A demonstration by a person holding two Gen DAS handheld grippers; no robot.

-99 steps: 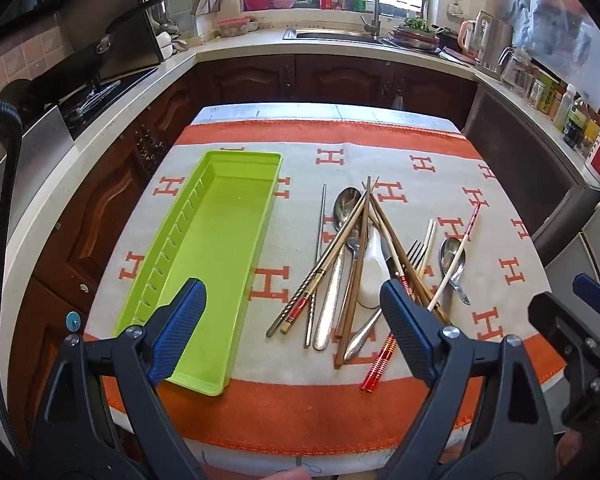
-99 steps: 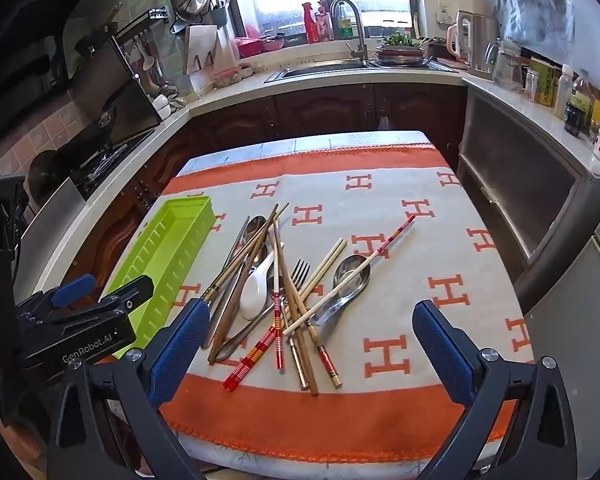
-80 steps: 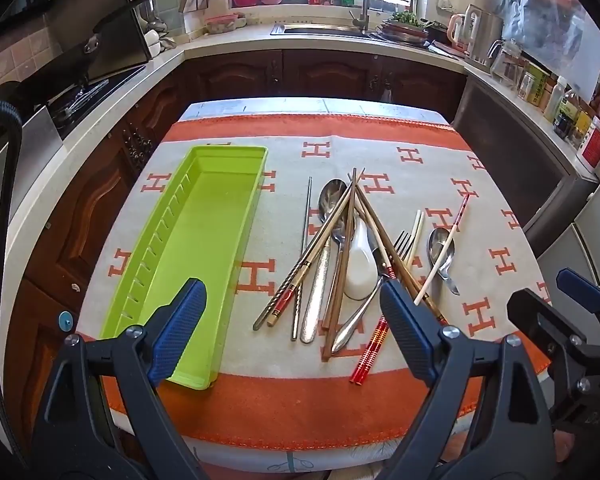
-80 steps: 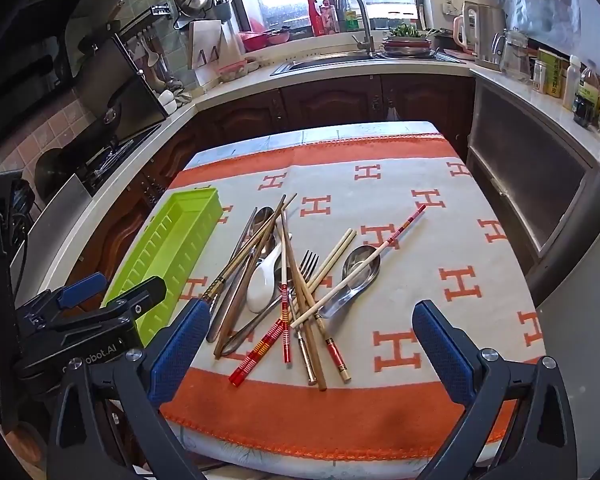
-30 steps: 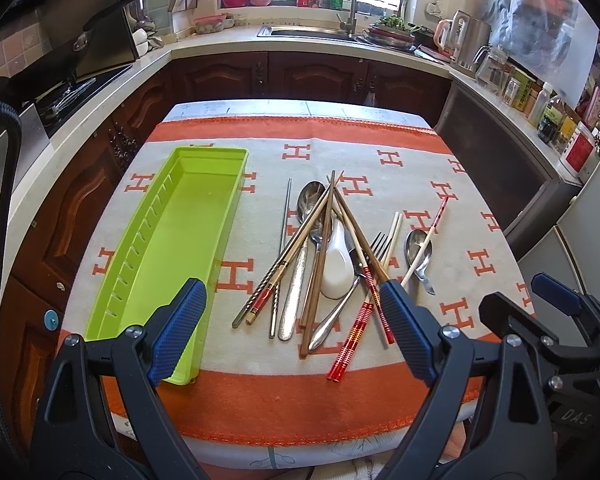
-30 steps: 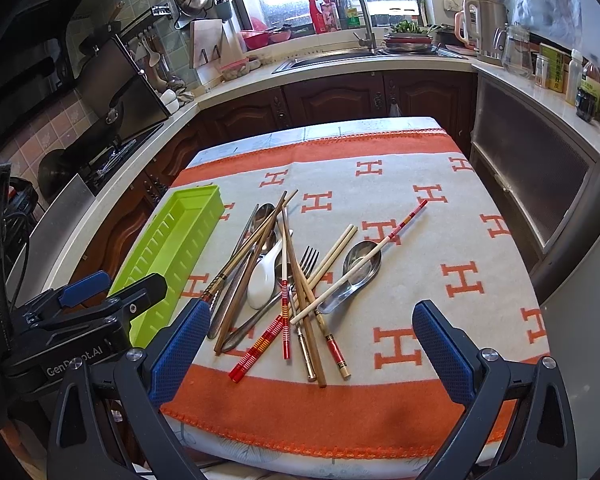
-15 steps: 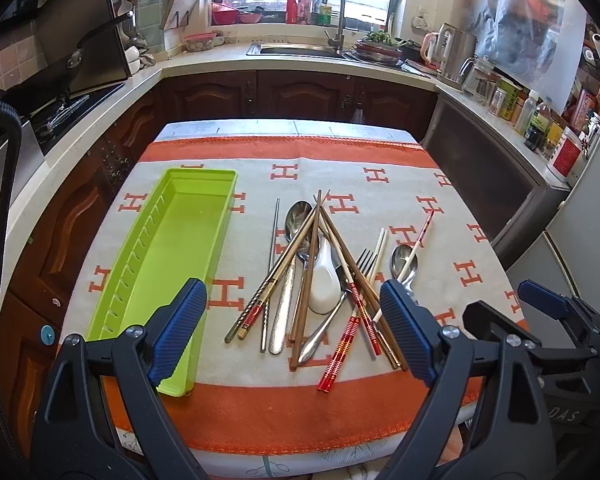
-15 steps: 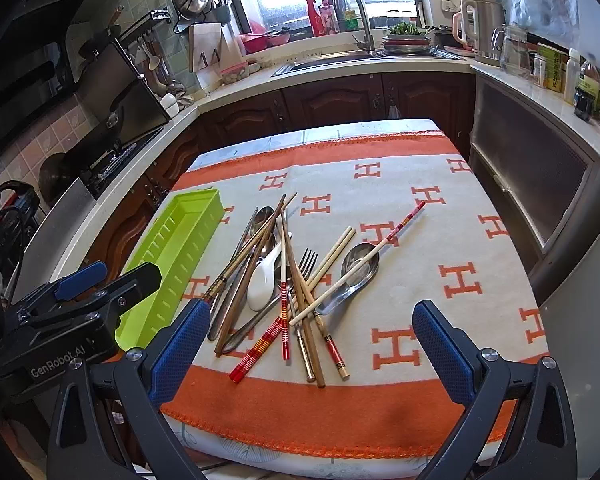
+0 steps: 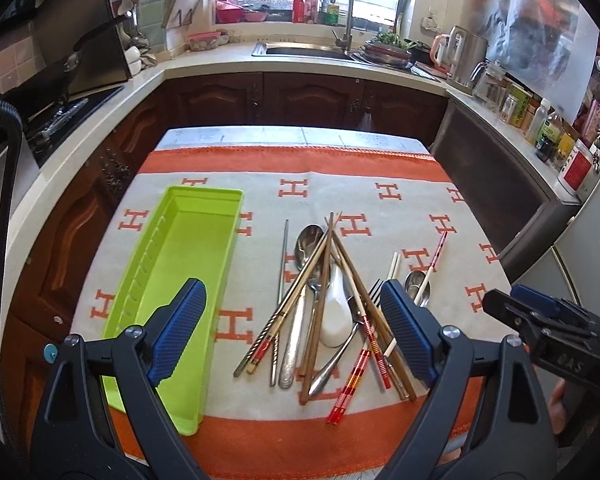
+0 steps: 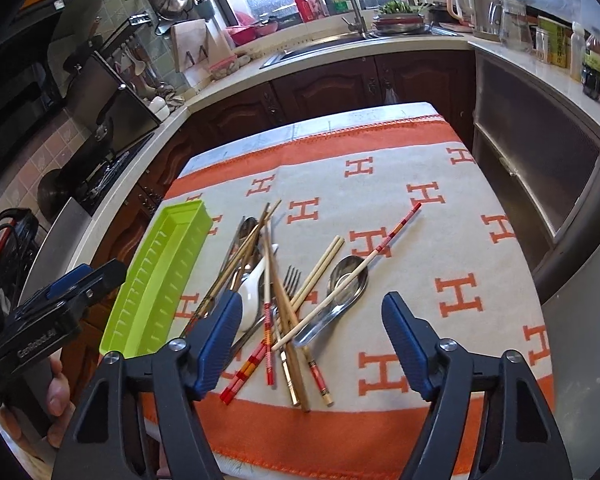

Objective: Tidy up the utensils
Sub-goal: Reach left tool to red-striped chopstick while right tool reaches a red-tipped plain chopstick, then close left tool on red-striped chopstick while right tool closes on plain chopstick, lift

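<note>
A pile of utensils (image 9: 332, 304) lies on the orange and cream cloth: wooden and red-striped chopsticks, metal spoons, a fork and a white ceramic spoon (image 9: 336, 312). An empty lime-green tray (image 9: 172, 280) sits to the pile's left, and appears again as the tray (image 10: 160, 276) in the right wrist view. My left gripper (image 9: 292, 336) hovers open above the near edge, nothing between its fingers. My right gripper (image 10: 312, 344) hangs above the pile's near end; its jaws are closing, with nothing pressed between them. A striped chopstick (image 10: 364, 264) rests across a metal spoon (image 10: 344, 284).
The table (image 9: 292, 136) stands in a U-shaped kitchen with dark cabinets all round. A sink with tap (image 9: 340, 40) is at the back, a stove (image 9: 60, 116) to the left, bottles and jars (image 9: 540, 120) on the right counter. A person's fingers (image 10: 56, 396) hold the left gripper's handle.
The right gripper's jaws have narrowed and it has shifted over the pile's near end. The left gripper has drawn back and up a little, so the table looks farther off. The utensils have not moved.
</note>
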